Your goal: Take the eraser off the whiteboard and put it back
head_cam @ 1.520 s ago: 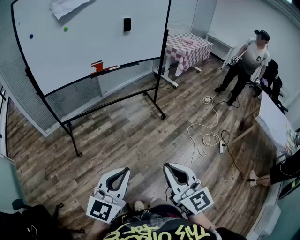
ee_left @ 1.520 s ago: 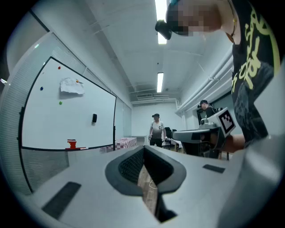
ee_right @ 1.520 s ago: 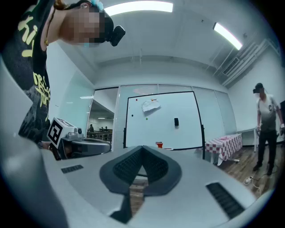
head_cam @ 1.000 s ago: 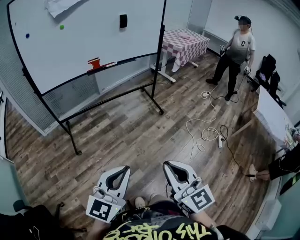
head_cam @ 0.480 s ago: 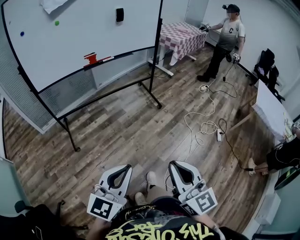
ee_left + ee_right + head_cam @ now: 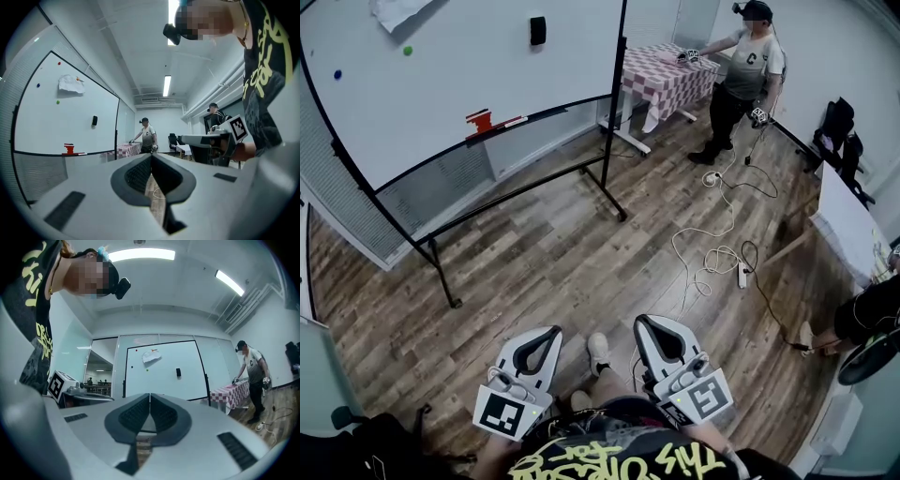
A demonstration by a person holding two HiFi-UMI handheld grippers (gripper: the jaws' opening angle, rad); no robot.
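Your L gripper [image 6: 551,333]: jaws together, empty | your R gripper [image 6: 641,323]: jaws together, empty | both well off whiteboard [image 6: 441,94] | eraser [image 6: 537,30] stuck on whiteboard, upper right

The whiteboard [image 6: 469,75] stands on the floor [image 6: 553,262] ahead and to the left, well apart from the left gripper [image 6: 551,334] and right gripper [image 6: 641,323], which are side by side nearest the wearer. The eraser [image 6: 537,30] sits high on the board's right part. Behind the board's right post is a cloth-draped tabletop [image 6: 661,67], with a person [image 6: 742,70] just right of it. A power strip [image 6: 739,275] lies on the floor at right.
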